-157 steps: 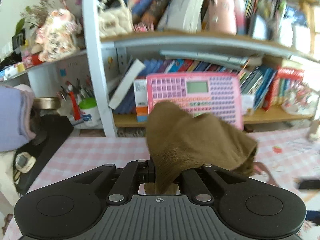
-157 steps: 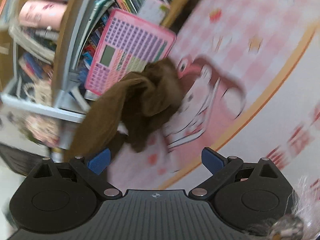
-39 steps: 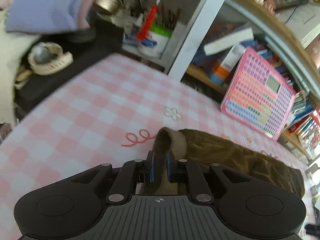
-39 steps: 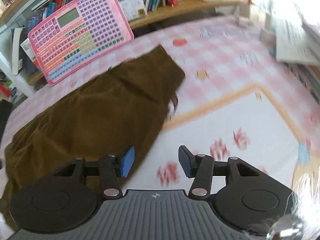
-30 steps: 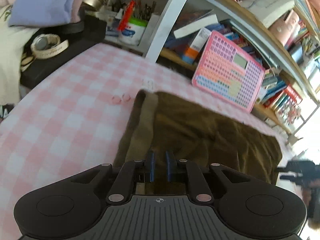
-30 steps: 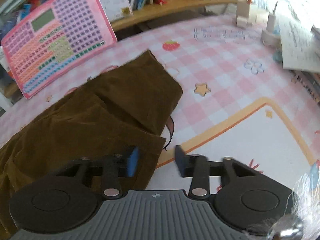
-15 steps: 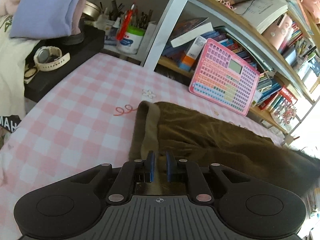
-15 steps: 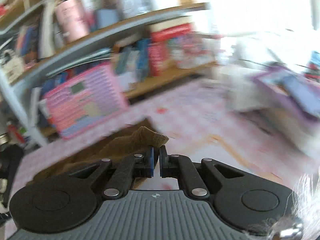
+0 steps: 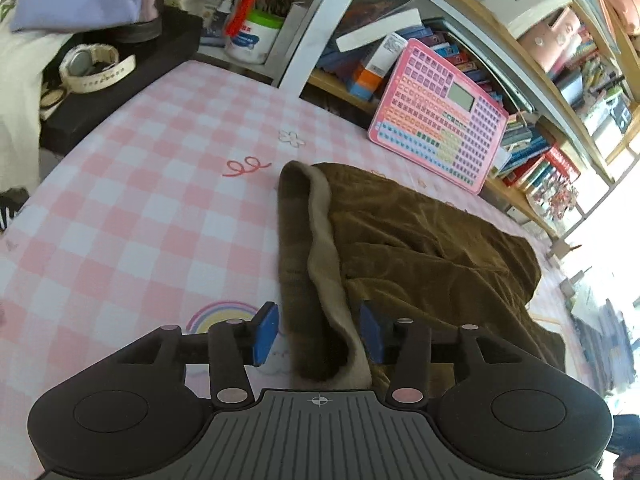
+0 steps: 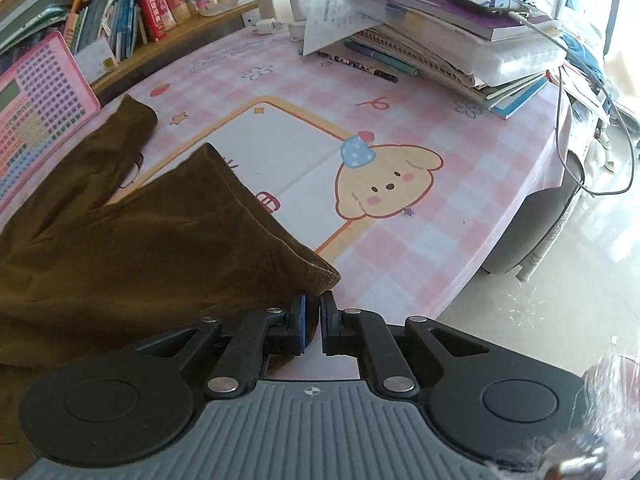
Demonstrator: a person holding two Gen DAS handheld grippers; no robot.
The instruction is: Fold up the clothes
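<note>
Brown trousers (image 9: pixel 420 240) lie spread on the pink checked tablecloth (image 9: pixel 140 208). Their lighter waistband (image 9: pixel 320 248) runs toward me and passes between the blue pads of my left gripper (image 9: pixel 318 320). Those jaws are opening and the pads stand clear of the cloth on both sides. In the right wrist view a leg of the trousers (image 10: pixel 140 248) stretches across the cartoon print of the tablecloth (image 10: pixel 440 232). My right gripper (image 10: pixel 313 308) is shut on that leg's hem corner, near the table's front edge.
A pink toy keyboard (image 9: pixel 440 136) leans on the bookshelf behind the trousers. A white shelf post (image 9: pixel 320 20), a tub of pens (image 9: pixel 252 36) and a watch (image 9: pixel 92 68) sit at the far left. A book stack (image 10: pixel 460 32), loose pens (image 10: pixel 368 66) and a hanging cable (image 10: pixel 592 128) crowd the right end.
My left jaws, shut on the waistband before, have spread apart. My right gripper closed on the leg's hem corner and carried it rightward across the table, spreading that leg out.
</note>
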